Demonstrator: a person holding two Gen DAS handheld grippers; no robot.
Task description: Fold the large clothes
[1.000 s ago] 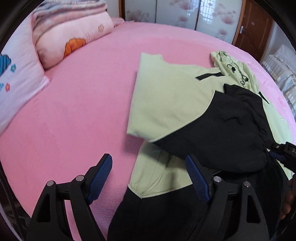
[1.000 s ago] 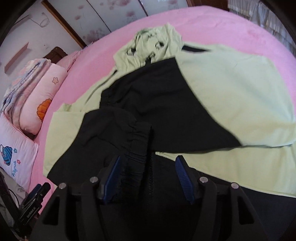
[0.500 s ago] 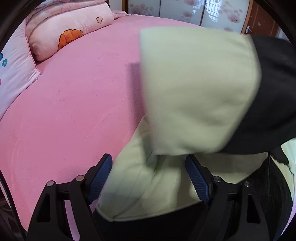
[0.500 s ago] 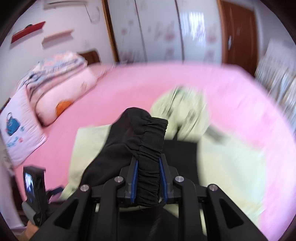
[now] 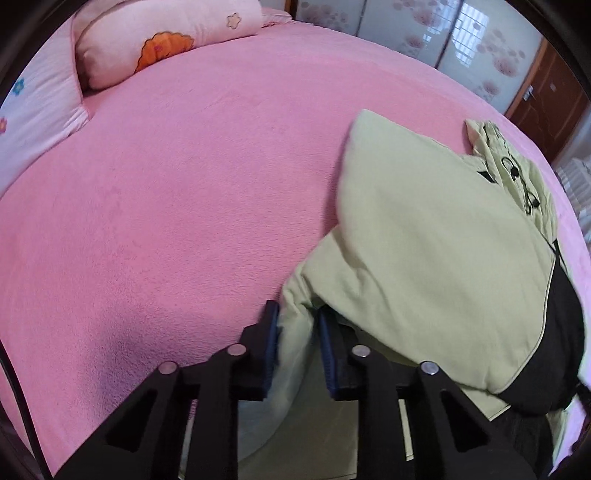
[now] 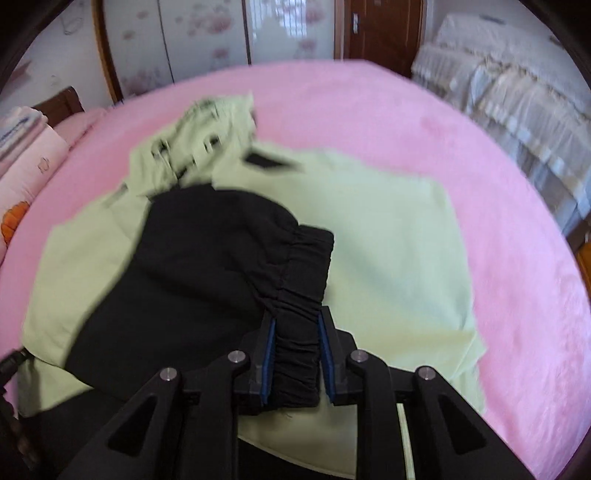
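A light green and black hooded jacket [image 5: 436,236] lies on the pink bed [image 5: 177,192], its hood [image 6: 199,136] toward the far side. My left gripper [image 5: 297,334] is shut on a green fold of the jacket's edge at the jacket's left side. My right gripper [image 6: 295,332] is shut on the black elastic sleeve cuff [image 6: 299,295] and holds the black sleeve [image 6: 207,258] over the green body of the jacket [image 6: 391,236].
Pink pillows [image 5: 159,40] and a white pillow [image 5: 33,110] lie at the bed's far left. Sliding wardrobe doors [image 6: 207,40] and a brown door [image 6: 380,29] stand behind the bed. A lace-covered piece of furniture [image 6: 517,103] is on the right.
Both grippers have shut: the left on the green edge, the right on the black cuff. The sleeve was lifted and carried across over the jacket body, and the green part folded over.
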